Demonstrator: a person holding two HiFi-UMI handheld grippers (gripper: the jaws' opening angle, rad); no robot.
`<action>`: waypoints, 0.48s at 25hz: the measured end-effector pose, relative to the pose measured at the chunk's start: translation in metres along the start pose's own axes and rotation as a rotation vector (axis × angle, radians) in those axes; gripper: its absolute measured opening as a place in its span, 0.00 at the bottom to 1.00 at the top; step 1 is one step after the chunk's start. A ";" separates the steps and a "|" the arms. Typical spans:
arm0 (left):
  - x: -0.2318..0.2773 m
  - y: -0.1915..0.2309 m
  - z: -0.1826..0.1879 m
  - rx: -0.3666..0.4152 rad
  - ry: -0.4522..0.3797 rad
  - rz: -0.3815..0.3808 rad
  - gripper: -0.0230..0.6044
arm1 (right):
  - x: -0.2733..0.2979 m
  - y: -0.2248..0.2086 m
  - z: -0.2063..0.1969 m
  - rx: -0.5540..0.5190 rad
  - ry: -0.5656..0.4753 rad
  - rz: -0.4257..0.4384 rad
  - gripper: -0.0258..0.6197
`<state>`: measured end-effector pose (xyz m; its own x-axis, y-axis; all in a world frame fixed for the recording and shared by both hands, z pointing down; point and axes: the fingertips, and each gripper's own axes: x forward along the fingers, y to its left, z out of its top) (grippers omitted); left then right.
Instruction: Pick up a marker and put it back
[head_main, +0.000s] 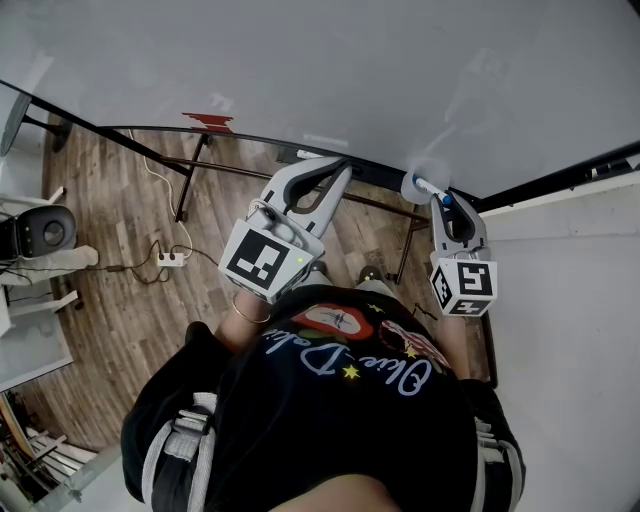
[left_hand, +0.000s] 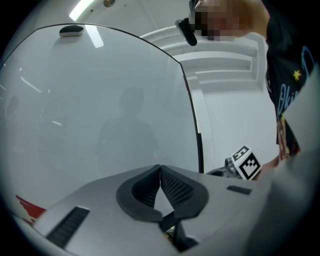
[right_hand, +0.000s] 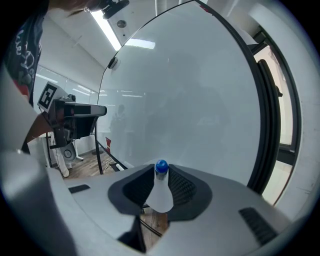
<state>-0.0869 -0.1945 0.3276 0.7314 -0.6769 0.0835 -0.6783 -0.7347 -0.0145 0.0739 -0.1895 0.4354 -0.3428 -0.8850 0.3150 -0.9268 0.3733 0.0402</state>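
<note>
A white marker (right_hand: 160, 194) with a blue tip (right_hand: 161, 167) stands between the pads of my right gripper (right_hand: 160, 176), which is shut on it. In the head view the marker (head_main: 430, 189) points from the right gripper (head_main: 443, 203) at the whiteboard (head_main: 350, 70), its tip at or very near the board's lower edge. My left gripper (head_main: 337, 176) is held level beside it, to the left, close to the board. Its jaws (left_hand: 160, 172) are shut, pads meeting, with nothing between them.
The whiteboard (left_hand: 100, 100) fills the view ahead in a black frame on a wheeled stand. A red piece (head_main: 208, 121) sits at its lower edge to the left. A power strip (head_main: 170, 259) and cable lie on the wooden floor; a white wall (head_main: 570, 300) is at right.
</note>
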 end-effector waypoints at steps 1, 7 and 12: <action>0.000 -0.001 0.000 0.001 -0.007 -0.005 0.04 | 0.000 0.000 0.000 0.000 -0.001 0.000 0.17; 0.000 -0.001 0.000 0.000 -0.009 -0.006 0.04 | -0.002 0.000 0.005 0.000 -0.013 -0.001 0.17; -0.001 0.001 0.000 0.000 -0.002 0.002 0.04 | -0.005 -0.002 0.012 0.000 -0.033 -0.009 0.17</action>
<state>-0.0882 -0.1946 0.3271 0.7302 -0.6784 0.0811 -0.6797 -0.7333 -0.0143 0.0750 -0.1895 0.4223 -0.3394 -0.8969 0.2836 -0.9298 0.3654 0.0431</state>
